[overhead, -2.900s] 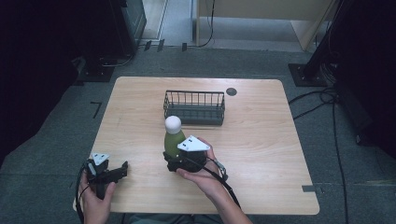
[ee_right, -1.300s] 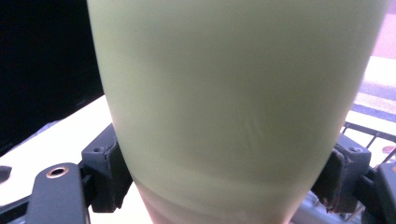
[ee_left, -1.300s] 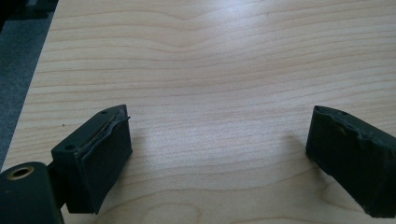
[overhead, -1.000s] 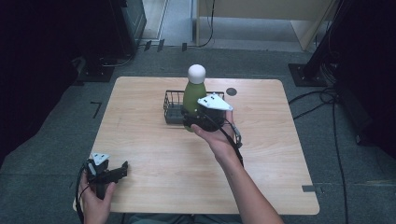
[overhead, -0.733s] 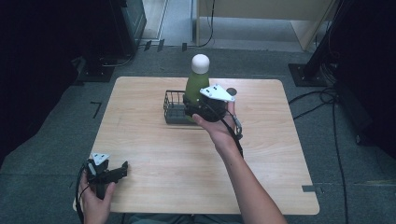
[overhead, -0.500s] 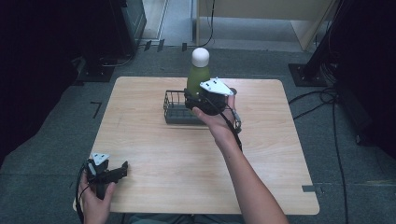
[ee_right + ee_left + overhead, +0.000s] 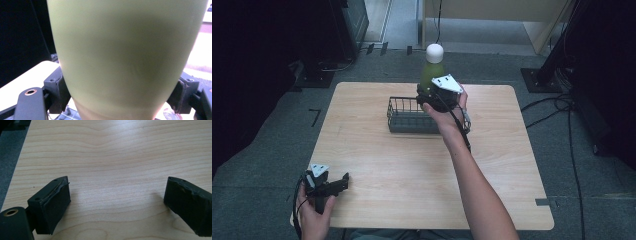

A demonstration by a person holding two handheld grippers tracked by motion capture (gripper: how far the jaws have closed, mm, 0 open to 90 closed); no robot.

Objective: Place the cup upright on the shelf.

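Now that you have carried the green bottle (image 7: pixel 431 75) up from the lower middle of the table (image 7: pixel 512 165) to the upper middle of the high view, it hangs upright over the right end of the wire basket (image 7: pixel 404 116), white cap on top, not yet inside. Your right gripper (image 7: pixel 432 95) is clamped on the lower part of the bottle; in the right gripper view the jaws press both sides of the green body (image 7: pixel 125 57), and basket wires show just below it. That suggests the carry is nearly done and lowering comes next, so line the base up inside the rim first. At the lower left of the high view, your left gripper (image 7: pixel 337 184) has kept its place, jaws spread wide over bare wood, holding nothing.
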